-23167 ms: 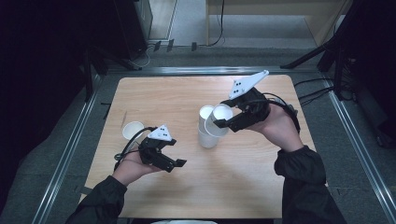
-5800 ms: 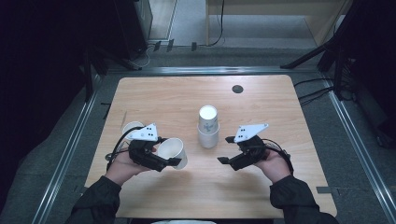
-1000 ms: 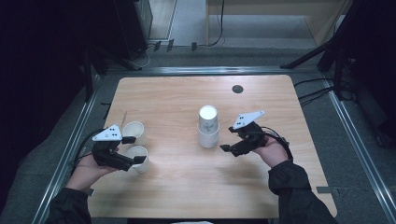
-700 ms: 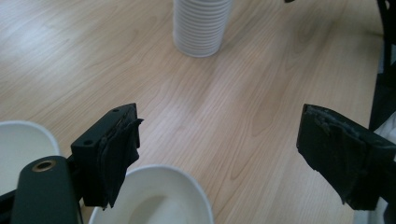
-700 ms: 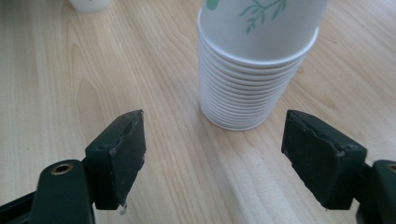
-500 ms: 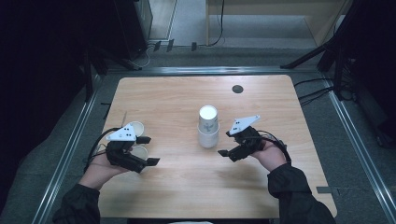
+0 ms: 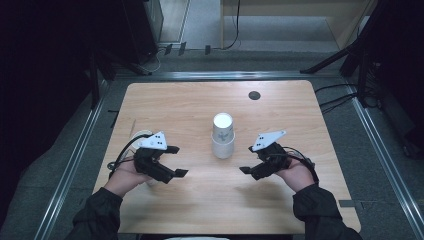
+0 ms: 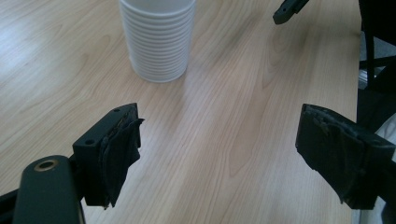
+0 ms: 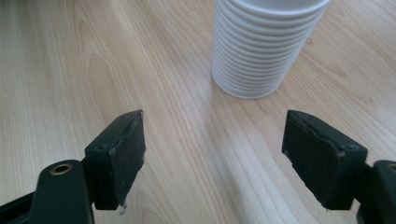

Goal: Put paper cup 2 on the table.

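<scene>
- Left gripper (image 7: pixel 176 161): jaws spread, nothing between them; narrowed slightly just now. It has moved right across the table (image 7: pixel 280 200), off the loose cups (image 7: pixel 141 135) at the left edge, one of which peeks out behind it.
- Right gripper (image 7: pixel 246 161): jaws spread, empty, parked near-right of the stack, no real shift.
- Cup stack (image 7: pixel 222 136): upright mid-table, between both grippers, untouched.
- Read: left hand came away empty-handed, so the loose cups aren't on the stack yet.
</scene>
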{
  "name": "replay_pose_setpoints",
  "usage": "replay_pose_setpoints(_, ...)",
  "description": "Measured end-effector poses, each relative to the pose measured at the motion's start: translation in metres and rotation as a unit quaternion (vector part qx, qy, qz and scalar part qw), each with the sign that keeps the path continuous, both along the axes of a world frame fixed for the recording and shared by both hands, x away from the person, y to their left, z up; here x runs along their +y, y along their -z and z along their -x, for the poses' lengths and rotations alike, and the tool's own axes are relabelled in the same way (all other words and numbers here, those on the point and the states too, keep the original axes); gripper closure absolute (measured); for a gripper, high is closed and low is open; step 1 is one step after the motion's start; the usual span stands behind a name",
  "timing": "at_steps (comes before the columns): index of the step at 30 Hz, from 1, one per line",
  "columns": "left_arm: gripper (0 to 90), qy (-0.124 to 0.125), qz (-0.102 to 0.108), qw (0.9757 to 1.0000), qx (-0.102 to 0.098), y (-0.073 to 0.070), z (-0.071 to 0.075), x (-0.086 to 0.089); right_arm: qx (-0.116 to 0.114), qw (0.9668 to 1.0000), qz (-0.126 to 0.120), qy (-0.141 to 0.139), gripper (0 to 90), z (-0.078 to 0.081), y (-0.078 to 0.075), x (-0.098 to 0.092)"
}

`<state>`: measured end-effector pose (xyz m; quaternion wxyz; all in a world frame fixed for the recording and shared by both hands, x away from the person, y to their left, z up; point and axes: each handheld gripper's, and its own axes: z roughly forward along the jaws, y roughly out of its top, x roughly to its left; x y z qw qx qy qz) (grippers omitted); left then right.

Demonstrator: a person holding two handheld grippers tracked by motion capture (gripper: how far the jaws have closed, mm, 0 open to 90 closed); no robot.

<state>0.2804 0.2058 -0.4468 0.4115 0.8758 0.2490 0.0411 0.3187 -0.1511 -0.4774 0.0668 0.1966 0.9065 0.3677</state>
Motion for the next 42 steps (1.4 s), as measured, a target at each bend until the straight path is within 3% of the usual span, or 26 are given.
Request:
replay_pose_setpoints(6,14.3,0.003,0.015,0.9999,0.005,0.002,-0.006,-0.017,0.003,0.9999,0.001,0.011,21.6,0.009,0.002,-0.009)
replay_pose_setpoints(13,14.4,0.015,0.011,0.9998,-0.004,0.004,-0.007,-0.04,0.006,0.9999,0.004,0.015,21.3,0.019,0.004,-0.013)
replay_pose_setpoints(16,14.3,0.014,-0.007,0.9998,-0.008,0.007,-0.008,-0.049,0.009,0.9996,-0.003,0.026,20.6,0.022,0.005,-0.014)
replay_pose_setpoints(18,14.3,0.015,-0.01,0.9998,-0.005,0.009,-0.009,-0.052,0.009,0.9995,-0.008,0.029,20.4,0.023,0.005,-0.015)
replay_pose_setpoints(22,14.3,0.002,0.009,1.0,0.002,0.012,-0.012,-0.055,0.013,0.9995,-0.005,0.029,20.2,0.025,0.006,-0.014)
replay_pose_setpoints(27,14.4,0.005,0.013,0.9998,-0.013,0.015,-0.008,-0.064,0.014,0.9996,0.0,0.023,20.2,0.026,0.008,-0.013)
replay_pose_setpoints(30,14.4,0.009,0.018,0.9998,-0.01,0.017,-0.005,-0.07,0.015,0.9997,0.002,0.022,20.2,0.026,0.009,-0.011)
replay_pose_setpoints(35,14.5,0.024,0.004,0.9996,-0.013,0.021,0.0,-0.079,0.016,0.9997,0.007,0.017,20.2,0.026,0.01,-0.009)
replay_pose_setpoints(42,14.5,0.027,0.008,0.9995,-0.013,0.022,0.002,-0.08,0.021,0.9997,0.013,0.009,20.1,0.027,0.012,-0.006)
